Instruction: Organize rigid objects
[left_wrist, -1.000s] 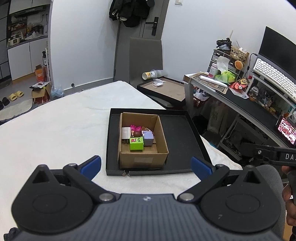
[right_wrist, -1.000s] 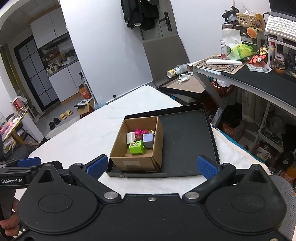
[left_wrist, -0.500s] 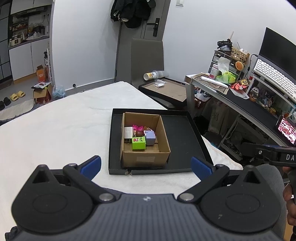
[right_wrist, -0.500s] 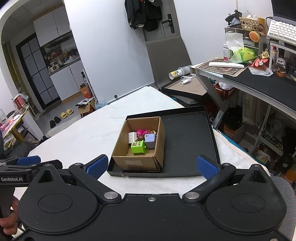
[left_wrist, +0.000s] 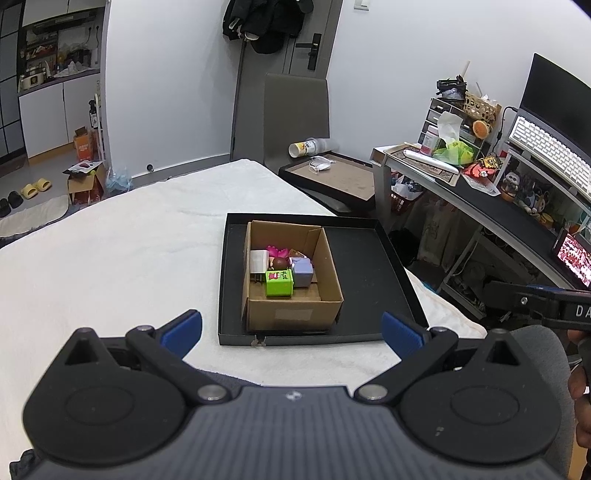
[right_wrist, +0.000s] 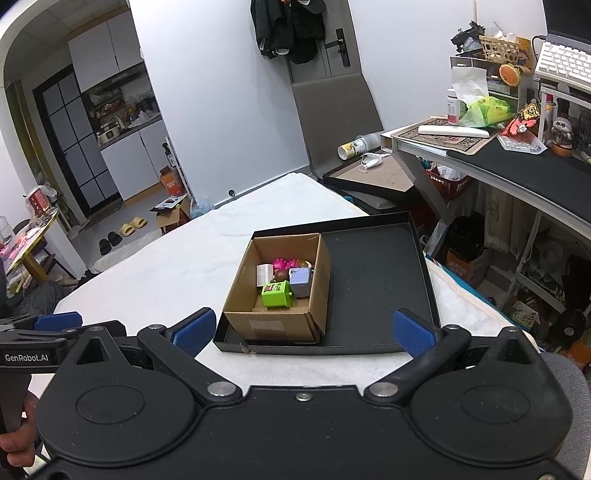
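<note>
A cardboard box (left_wrist: 291, 314) (right_wrist: 273, 321) stands in the left part of a black tray (left_wrist: 365, 266) (right_wrist: 376, 266) on the white-covered table. Inside it lie a green block (left_wrist: 279, 283) (right_wrist: 276, 294), a lilac block (left_wrist: 303, 271) (right_wrist: 300, 281), a white block (left_wrist: 258, 260), a pink toy (left_wrist: 277, 252) and a brown ball (left_wrist: 278, 263). My left gripper (left_wrist: 291, 330) is open and empty, held back near the table's front edge. My right gripper (right_wrist: 304, 332) is open and empty too, also short of the tray.
A grey chair (left_wrist: 295, 107) and a second tray with a cup (left_wrist: 328, 173) stand beyond the table. A cluttered desk (left_wrist: 480, 192) with a keyboard runs along the right. The white cloth (left_wrist: 110, 251) spreads to the left of the tray.
Both grippers have drawn back and up a little from the tray, so the box looks slightly smaller. Both stay open and empty. The box contents have not moved.
</note>
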